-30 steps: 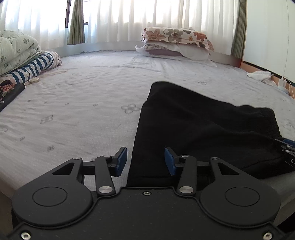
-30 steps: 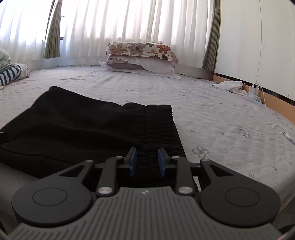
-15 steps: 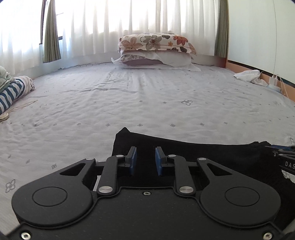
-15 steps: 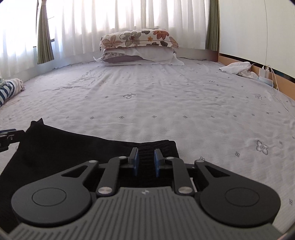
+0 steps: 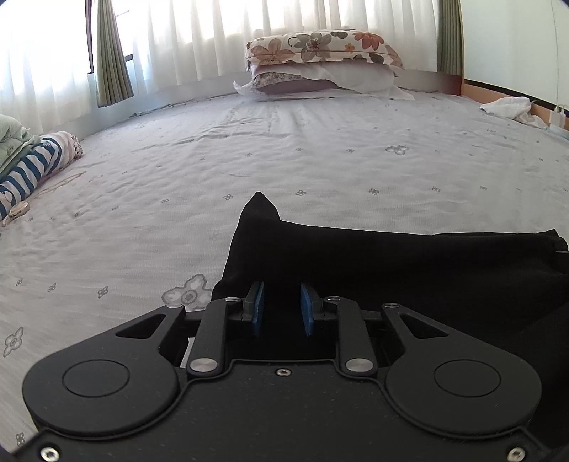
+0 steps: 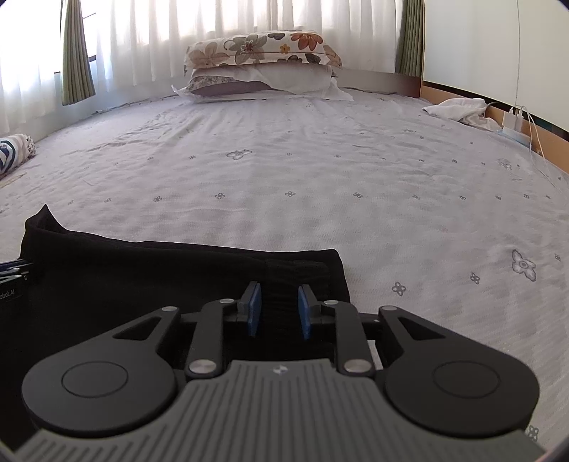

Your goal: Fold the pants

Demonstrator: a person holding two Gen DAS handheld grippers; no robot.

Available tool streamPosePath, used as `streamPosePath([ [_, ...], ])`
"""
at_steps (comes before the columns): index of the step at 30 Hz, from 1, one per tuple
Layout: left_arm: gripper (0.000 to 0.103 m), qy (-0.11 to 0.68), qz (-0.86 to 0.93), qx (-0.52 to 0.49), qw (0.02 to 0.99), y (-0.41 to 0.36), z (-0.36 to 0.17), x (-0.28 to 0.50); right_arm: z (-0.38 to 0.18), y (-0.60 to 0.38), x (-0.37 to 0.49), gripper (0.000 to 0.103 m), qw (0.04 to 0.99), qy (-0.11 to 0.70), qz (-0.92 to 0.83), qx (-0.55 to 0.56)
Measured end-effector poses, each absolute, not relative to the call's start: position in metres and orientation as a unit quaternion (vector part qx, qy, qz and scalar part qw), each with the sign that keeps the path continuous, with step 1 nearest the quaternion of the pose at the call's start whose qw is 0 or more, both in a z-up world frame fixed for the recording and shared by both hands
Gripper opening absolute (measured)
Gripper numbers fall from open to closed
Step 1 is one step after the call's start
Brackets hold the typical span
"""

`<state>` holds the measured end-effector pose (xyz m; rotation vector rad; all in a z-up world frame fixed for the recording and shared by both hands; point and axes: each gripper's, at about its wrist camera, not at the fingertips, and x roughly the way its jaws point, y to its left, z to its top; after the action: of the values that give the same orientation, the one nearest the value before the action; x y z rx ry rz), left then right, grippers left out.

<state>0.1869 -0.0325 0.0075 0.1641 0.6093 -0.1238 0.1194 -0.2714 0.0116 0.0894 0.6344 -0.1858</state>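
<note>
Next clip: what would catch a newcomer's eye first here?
The black pants bunched across the near edge of the pale flowered bed sheet, with a gripper at each end. Beyond them, floral pillows are stacked at the bed's far end, against bright white curtains.

My matt black plastic left gripper (image 5: 282, 308) carried smooth blue pads and bright metal pivot pins. The soft, matt black cloth pants (image 5: 373, 263) lay on the finely ribbed, flower-printed pale cloth bedsheet (image 5: 249, 149).
</note>
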Motion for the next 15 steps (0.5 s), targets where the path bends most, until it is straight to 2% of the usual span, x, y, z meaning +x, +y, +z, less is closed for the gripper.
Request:
streamPosePath([
  [2, 0.022, 0.3, -0.062, 0.079, 0.949, -0.033, 0.007, 0.187, 0.011, -0.272, 0.121, 0.041, 0.945, 0.311, -0.091, 0.045],
  [7, 0.022, 0.303, -0.063, 0.072, 0.948, -0.033, 0.009, 0.189, 0.012, -0.272, 0.123, 0.042, 0.944, 0.316, -0.09, 0.035],
  [9, 0.025, 0.304, -0.063, 0.072, 0.948, -0.032, 0.014, 0.189, 0.016, -0.272, 0.124, 0.046, 0.943, 0.32, -0.083, 0.03],
  [10, 0.03, 0.304, -0.064, 0.072, 0.948, -0.03, 0.017, 0.188, 0.019, -0.274, 0.122, 0.049, 0.944, 0.319, -0.079, 0.032],
  [12, 0.058, 0.286, -0.062, 0.068, 0.954, -0.02, 0.027, 0.178, 0.026, -0.282, 0.116, 0.064, 0.947, 0.311, -0.066, 0.047],
  [13, 0.062, 0.273, -0.059, 0.065, 0.958, -0.014, 0.032, 0.175, 0.029, -0.288, 0.112, 0.073, 0.949, 0.305, -0.058, 0.059],
  [15, 0.074, 0.257, -0.055, 0.061, 0.963, -0.003, 0.041, 0.171, 0.033, -0.301, 0.103, 0.08, 0.952, 0.291, -0.049, 0.083],
])
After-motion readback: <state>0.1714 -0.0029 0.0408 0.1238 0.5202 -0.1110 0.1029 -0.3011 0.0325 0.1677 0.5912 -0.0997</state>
